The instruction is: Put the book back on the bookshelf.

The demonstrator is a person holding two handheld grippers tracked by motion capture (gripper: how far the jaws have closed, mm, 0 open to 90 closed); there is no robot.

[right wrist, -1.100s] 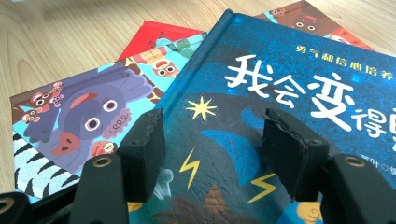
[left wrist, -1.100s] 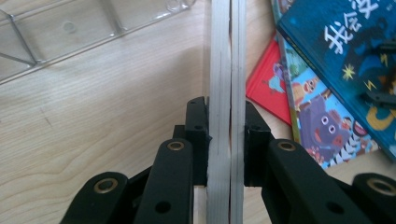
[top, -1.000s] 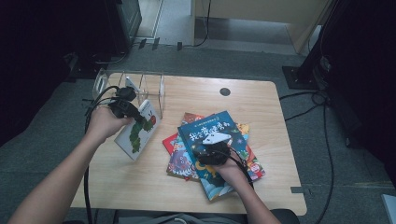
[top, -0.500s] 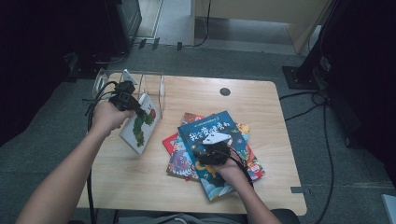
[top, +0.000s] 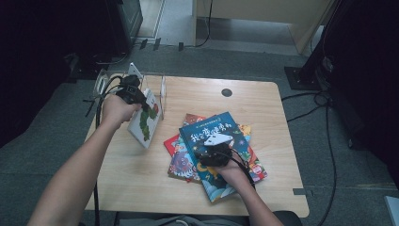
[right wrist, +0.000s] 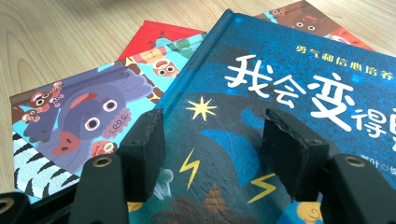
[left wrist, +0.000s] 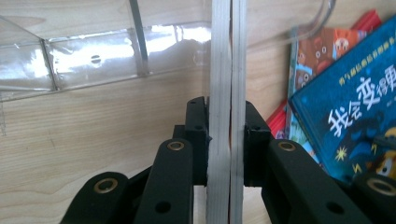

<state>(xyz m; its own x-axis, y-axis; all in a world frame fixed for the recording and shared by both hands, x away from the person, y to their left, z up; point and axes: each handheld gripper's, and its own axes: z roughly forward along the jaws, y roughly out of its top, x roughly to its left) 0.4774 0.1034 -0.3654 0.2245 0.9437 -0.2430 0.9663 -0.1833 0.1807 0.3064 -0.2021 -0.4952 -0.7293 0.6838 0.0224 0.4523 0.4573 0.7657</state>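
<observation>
Pale wood desk (top: 141, 188), and pretty much everything on it is about kids' books going into a clear plastic rack (top: 162, 92) at the far left corner. My guess is that's the job here, since no one told me.

Biggest thing is the messy pile of picture books right of centre, fanned out flat so each one can be picked off the top. The blue book (top: 209, 136) with white lettering sits on top, with a red-edged one (top: 171, 143) and an orange one (top: 242, 129) poking out underneath. Looks like they're overlapped on purpose so an edge is always free to grab.

Then the white book (top: 146, 120) with the green caterpillar-looking cover. It's held up on edge, tilted, just beside the rack and near the desk's left edge, probably being lined up with a slot. In the left gripper view you see its page edges running straight up between the jaws, the rack's clear wall right behind.

The left tongs (top: 134, 94) are clamped tight on that white book. The left arm reaches forward almost straight, hand (top: 115, 109) turned so the book stands vertical.

The right tongs (top: 211, 150) are spread wide, holding nothing, resting low over the blue book's cover near its front end. Right forearm comes in short from the bottom, wrist bent down, like it's pinning the pile or waiting its turn.
</observation>
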